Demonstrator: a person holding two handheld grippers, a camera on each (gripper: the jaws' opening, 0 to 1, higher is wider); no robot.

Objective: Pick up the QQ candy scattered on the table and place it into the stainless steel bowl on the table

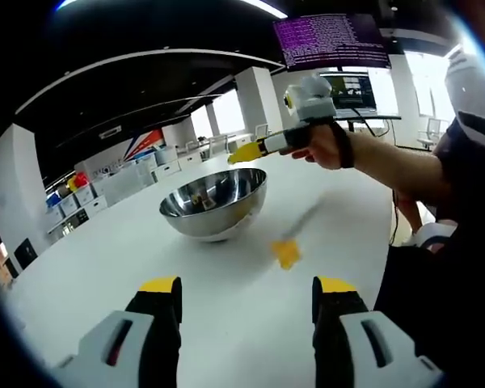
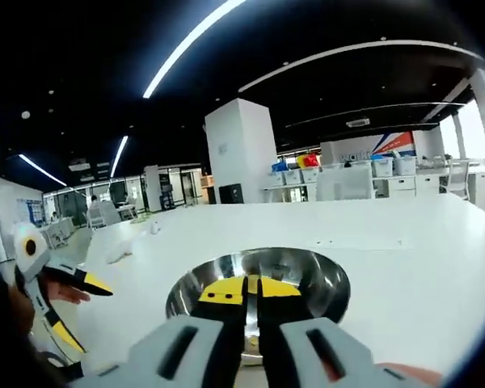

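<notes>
Rising from the bottom of the left gripper view, the left gripper [image 1: 246, 295] has its two yellow-tipped jaws spread wide with nothing between them. One yellow QQ candy [image 1: 287, 254] lies on the white table [image 1: 105, 267] just above the gap, a little right of centre and blurred. Beyond it, in the middle of the frame, stands one stainless steel bowl [image 1: 214, 202]; the candy lies just beside its lower right edge, outside it. At the upper right a person's hand [image 1: 327, 145] holds the right gripper [image 1: 241, 153] over the bowl's far rim, its yellow tips drawn close. In the right gripper view those jaws rise from the bottom centre, pressed nearly together around a thin yellow strip at the tips [image 2: 253, 288] that may be a candy; I cannot tell for certain. The bowl [image 2: 323, 283] sits directly under them. The left gripper [image 2: 77, 311] shows at the lower left, jaws apart.
</notes>
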